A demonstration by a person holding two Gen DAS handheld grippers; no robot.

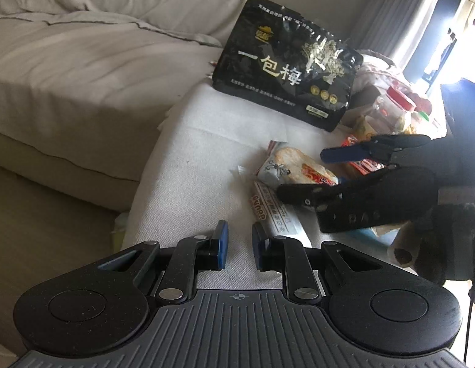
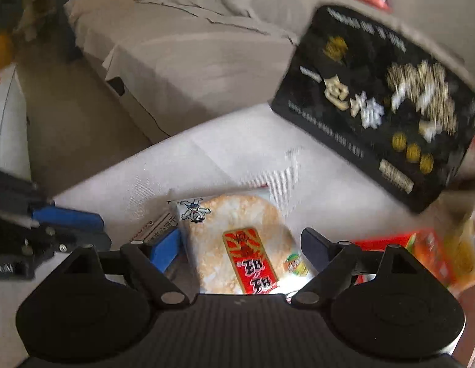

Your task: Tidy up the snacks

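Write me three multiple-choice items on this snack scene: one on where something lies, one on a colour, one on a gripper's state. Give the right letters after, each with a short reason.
1. Where does the rice cracker packet lie?
A. Between the fingers of the right gripper
B. On the grey sofa
C. On top of the black plum bag

2. What colour is the lid of the clear jar?
A. Green
B. Red
C. White

3. How does the left gripper stand?
A. Wide open around a packet
C. Shut on the black bag
B. Closed to a narrow gap, holding nothing

Answers:
1 A: in the right wrist view the packet sits between the spread fingers, not yet pressed.
2 B: the jar by the window wears a red lid.
3 B: its blue pads stand near each other with only the white cloth between them.
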